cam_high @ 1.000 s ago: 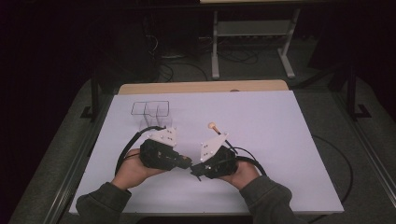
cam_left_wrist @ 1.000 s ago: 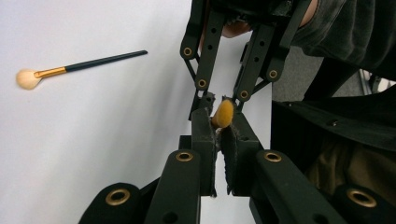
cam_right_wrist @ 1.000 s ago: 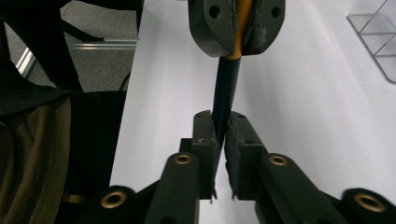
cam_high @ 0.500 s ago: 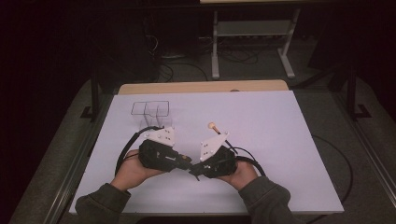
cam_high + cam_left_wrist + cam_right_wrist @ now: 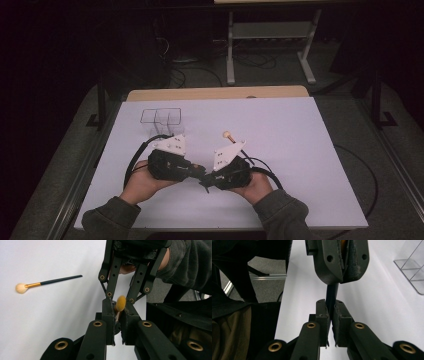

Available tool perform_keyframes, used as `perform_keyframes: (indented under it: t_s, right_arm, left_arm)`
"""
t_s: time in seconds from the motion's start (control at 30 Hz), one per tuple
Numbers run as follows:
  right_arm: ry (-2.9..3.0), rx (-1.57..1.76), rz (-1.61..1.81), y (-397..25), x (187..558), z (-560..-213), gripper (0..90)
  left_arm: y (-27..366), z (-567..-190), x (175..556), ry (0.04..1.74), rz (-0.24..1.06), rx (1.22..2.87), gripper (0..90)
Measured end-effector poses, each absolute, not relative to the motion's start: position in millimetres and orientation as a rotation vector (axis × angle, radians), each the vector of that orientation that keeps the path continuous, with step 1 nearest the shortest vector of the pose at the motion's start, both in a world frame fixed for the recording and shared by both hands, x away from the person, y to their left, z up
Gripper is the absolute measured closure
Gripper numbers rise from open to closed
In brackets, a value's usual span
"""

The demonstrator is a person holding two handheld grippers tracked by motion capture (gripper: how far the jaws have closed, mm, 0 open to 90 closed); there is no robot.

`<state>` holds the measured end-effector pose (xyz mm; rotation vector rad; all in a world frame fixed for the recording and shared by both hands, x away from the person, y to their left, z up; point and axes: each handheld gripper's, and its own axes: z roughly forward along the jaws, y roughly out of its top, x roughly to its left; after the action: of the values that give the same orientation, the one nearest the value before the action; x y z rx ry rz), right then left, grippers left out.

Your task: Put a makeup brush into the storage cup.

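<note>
Brush number one has an orange fluffy tip and a dark handle, and both grippers hold it at once. Its tip sits between the closed jaws of the left gripper. Its handle is squeezed by the right gripper. The two grippers meet tip to tip low over the white table, near the person's edge. Another brush lies flat on the table, apart from them. A clear box stands farther back.

high view looks down; 2 close gripper views face each other, sharing the table.
</note>
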<state>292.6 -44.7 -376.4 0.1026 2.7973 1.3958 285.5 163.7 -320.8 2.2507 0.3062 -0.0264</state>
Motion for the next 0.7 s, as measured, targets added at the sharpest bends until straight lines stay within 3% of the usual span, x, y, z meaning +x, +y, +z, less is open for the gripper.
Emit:
perform_keyframes:
  t_s: [0.43,0.7]
  right_arm:
    - [2.796,0.124,1.414,-46.2,292.5,-376.8,82.6]
    - [2.781,0.180,1.467,-50.5,294.2,-378.3,82.8]
  left_arm:
    - [162.6,-320.2,284.7,0.300,-0.018,2.248,83.3]
    - [166.0,-322.1,287.1,0.320,-0.019,2.244,75.4]
